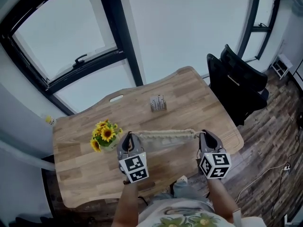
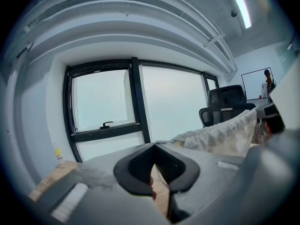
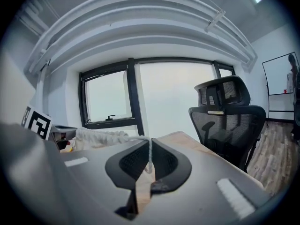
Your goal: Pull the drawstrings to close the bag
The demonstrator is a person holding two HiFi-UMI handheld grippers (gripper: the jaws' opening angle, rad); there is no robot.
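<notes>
Plainly, little print can be read. The cube (image 1: pixel 134 168) on each tool carries bold black-and-white square markers. A small grey item (image 1: pixel 158 103) further back on the table (image 1: pixel 75 150) bears marks too fine to make out.

The bag (image 1: pixel 165 135) is cream cloth, soft and wrinkled. Its mouth is bunched into a ropy, gathered band stretched straight between the two tools over the near part of the table.

The right tool (image 1: pixel 204 136) is closed on the string (image 3: pixel 149 154), a thin white twisted cord that runs up between its dark ribbed pads (image 3: pixel 164 163) and off toward the bag.

The left tool (image 1: pixel 129 138) has its jaws pressed together at the bag's other end. It seems to pinch the string there, though that cord hardly shows in its own view, where only folded cloth meets the tips.

The table is pale butcher-block wood with rounded corners. Yellow sunflowers (image 1: pixel 105 134) stand just left of the left tool, and a black mesh chair (image 1: pixel 236 77) sits at the far right.
</notes>
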